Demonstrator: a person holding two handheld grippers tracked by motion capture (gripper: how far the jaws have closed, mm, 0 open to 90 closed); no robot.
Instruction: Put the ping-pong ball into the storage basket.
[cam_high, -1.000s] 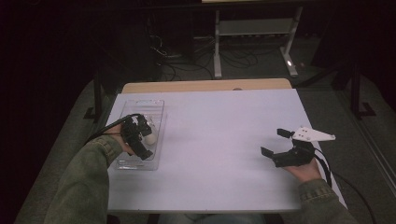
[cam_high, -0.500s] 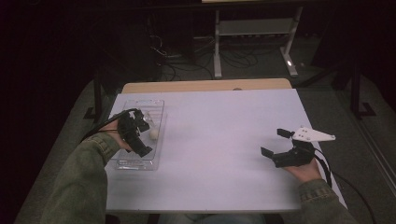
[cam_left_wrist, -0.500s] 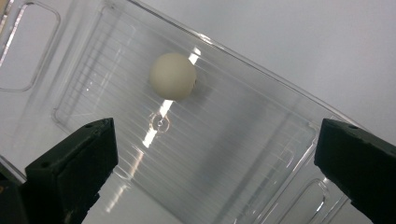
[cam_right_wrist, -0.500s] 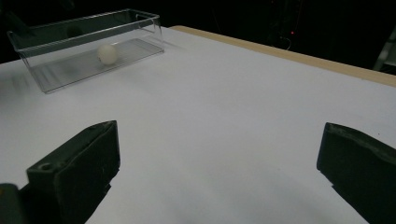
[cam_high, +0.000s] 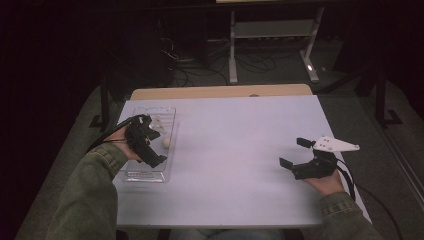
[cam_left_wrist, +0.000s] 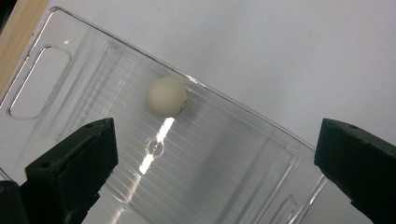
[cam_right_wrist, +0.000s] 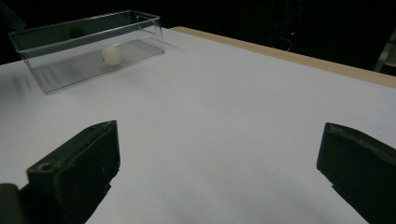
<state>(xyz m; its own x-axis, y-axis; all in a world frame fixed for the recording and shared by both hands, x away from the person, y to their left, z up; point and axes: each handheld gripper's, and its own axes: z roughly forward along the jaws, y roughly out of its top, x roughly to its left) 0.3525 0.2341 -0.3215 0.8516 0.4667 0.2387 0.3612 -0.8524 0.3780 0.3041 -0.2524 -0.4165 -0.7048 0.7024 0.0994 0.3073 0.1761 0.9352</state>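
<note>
We see the left gripper (cam_high: 150, 142) above the clear tray (cam_high: 131, 176), jaws just opened wide and empty; the white ball (cam_left_wrist: 166, 95) rests inside. The right gripper (cam_high: 296, 152), well apart from the tray, is spread too.

Left gripper (cam_high: 150, 142) held in left hand (cam_high: 125, 145) at left side, forearm in green sleeve entering from bottom; jaws spread wide, nothing between them, having just opened fully. Right gripper (cam_high: 295, 155) in right hand (cam_high: 327, 182) at right side, low and level, jaws wide apart, empty, pointing leftward.
</note>
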